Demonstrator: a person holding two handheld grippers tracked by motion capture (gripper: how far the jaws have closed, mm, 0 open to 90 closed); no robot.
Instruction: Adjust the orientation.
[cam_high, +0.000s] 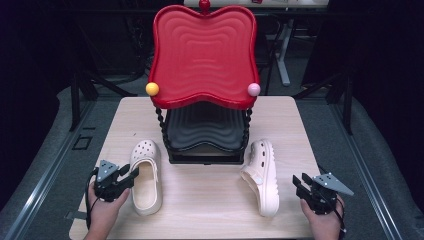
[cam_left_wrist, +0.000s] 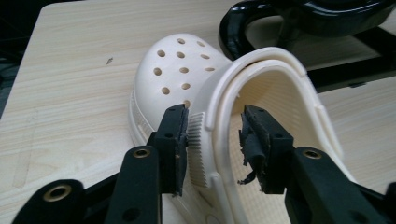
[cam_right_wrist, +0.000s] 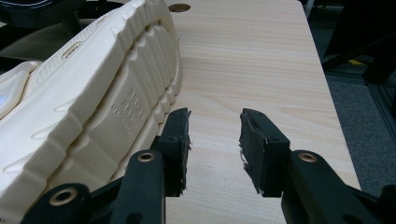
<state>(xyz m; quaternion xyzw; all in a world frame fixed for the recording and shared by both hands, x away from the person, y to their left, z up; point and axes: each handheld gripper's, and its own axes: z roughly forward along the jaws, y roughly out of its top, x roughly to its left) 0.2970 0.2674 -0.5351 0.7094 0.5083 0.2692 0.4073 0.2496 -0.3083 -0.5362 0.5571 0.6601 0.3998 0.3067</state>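
Pale wooden table carries a 2-tier rack, the landmark. Left of its base, the upright clog sits sole-down; the left gripper stands spread astride its side wall, not yet pinching. Right of the base, the tipped clog lies on its side, beside the right gripper, parted and empty. Both look light, flexible foam; the rim wall seems the firmest hold.
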